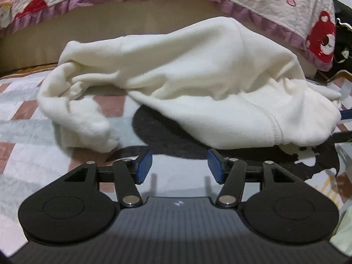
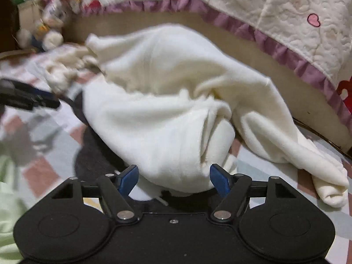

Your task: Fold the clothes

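A checked bed cover (image 1: 26,118) in pale blue, white and dusty pink carried the work, and behind it hung a quilted blanket (image 1: 275,4) with a purple frilled border. On the cover lay the cream fleece garment (image 1: 187,77), crumpled in a heap, not yet spread or folded. Its long axis ran across the left wrist view, from a bunched end at the left to a ribbed hem (image 1: 277,132) at the right. It partly covered a dark piece of cloth (image 1: 167,136) under it.

The garment lay straight ahead of both grippers. The right gripper (image 2: 173,176) was the nearer one: its jaws stood apart, and a fold of the fleece (image 2: 176,154) reached down between the blue pads (image 2: 129,177), though I cannot tell if it touched them. The left gripper (image 1: 180,165) was also spread wide and held nothing; the hem was a little beyond its pads, slightly to the right. In my judgement, the right gripper was better placed to grasp first, and the left would need to advance to the hem.
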`<state>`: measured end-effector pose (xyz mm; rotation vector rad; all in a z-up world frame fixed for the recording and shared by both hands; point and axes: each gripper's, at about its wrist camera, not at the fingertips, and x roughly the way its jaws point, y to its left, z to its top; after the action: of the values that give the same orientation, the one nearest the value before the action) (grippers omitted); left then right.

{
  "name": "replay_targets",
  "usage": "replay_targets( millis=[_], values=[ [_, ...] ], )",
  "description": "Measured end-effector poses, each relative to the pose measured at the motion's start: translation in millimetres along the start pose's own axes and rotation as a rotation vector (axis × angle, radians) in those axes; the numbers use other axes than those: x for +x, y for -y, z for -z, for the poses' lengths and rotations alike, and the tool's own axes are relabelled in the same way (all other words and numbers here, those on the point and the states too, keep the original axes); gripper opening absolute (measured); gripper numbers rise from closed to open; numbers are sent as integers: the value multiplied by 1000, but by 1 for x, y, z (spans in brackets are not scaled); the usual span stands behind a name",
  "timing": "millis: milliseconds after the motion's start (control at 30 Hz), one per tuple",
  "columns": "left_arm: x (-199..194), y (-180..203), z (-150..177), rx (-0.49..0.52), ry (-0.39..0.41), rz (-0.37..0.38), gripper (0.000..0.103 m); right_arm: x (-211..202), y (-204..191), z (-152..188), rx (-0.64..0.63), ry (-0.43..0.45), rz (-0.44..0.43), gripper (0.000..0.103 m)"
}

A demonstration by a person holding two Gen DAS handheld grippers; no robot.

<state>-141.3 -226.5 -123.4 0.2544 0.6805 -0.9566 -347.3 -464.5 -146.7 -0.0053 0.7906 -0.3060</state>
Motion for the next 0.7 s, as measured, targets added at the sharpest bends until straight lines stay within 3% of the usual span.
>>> replay_targets(
  millis=[67,133,233,300,433,533,600,700],
  values=[
    [4,1,2,11,12,1,55,10,-2,2,-7,-11,16,74],
    [7,3,4,42,14,-10,55,9,-2,2,20,41,3,46],
    [8,5,5,75,21,-21,55,2,-8,-2,31,93,-35,24],
    [7,5,5,73,28,-17,55,-15,-6,-11,73,148,-85,21],
    [3,4,4,59,61,-15,55,-69,29,-48,289,366,-197,18],
    [-2,4,2,28,88,9,55,-94,63,-73,398,521,-143,17],
    [-4,5,3,21,90,43,55,-82,77,-87,388,499,-57,17],
    [-7,15,8,64,78,63,55,-25,98,-104,370,349,81,17]
  ],
)
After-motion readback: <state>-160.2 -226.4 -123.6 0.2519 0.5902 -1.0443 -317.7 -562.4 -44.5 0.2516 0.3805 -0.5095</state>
